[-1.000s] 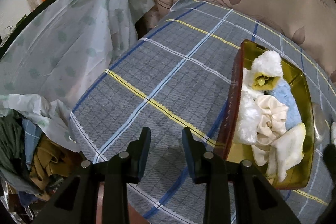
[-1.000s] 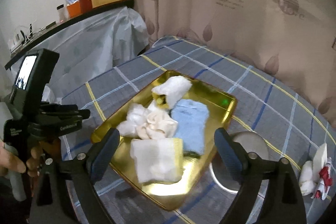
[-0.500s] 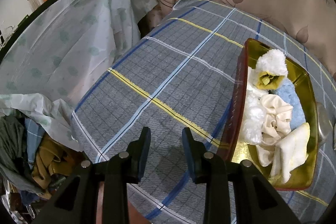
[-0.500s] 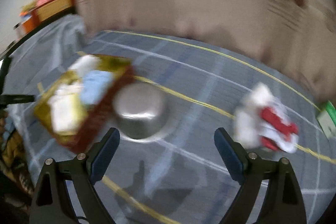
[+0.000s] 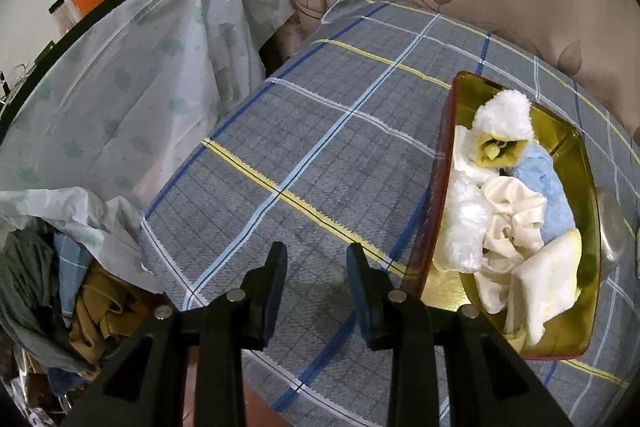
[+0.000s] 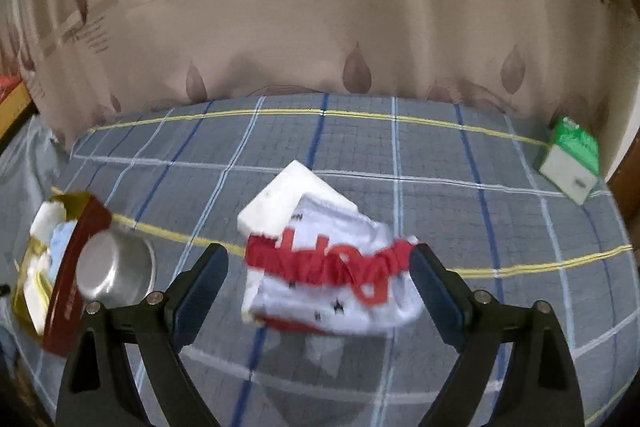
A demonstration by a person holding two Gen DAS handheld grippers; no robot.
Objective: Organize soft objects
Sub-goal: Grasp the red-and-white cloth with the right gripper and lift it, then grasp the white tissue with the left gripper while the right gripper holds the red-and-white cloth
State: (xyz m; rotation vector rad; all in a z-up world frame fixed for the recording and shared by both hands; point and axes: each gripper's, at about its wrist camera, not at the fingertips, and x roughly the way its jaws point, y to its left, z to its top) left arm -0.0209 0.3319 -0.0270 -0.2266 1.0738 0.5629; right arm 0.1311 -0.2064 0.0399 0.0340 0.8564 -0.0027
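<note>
A gold tray with red sides (image 5: 442, 163) holds several soft items: a white fluffy piece (image 5: 505, 115), a blue cloth (image 5: 544, 187), a cream cloth (image 5: 512, 223) and a pale folded towel (image 5: 548, 279). My left gripper (image 5: 314, 263) is open and empty over the plaid cloth, left of the tray. In the right wrist view a white and red fabric item (image 6: 332, 267) lies on the table with a white block (image 6: 280, 203) behind it. My right gripper (image 6: 318, 267) is wide open, its fingers on either side of that item. The tray (image 6: 76, 267) shows at the left.
An upturned steel bowl (image 6: 108, 267) sits beside the tray. A green and white carton (image 6: 572, 159) stands at the far right. The table has a grey plaid cloth (image 5: 312, 147); a curtain hangs behind. A plastic-covered shelf (image 5: 132, 75) and a clothes pile (image 5: 52, 287) are at the left.
My right gripper has swung right from above the tray to the white and red item, staying wide open. My left gripper has shifted only slightly.
</note>
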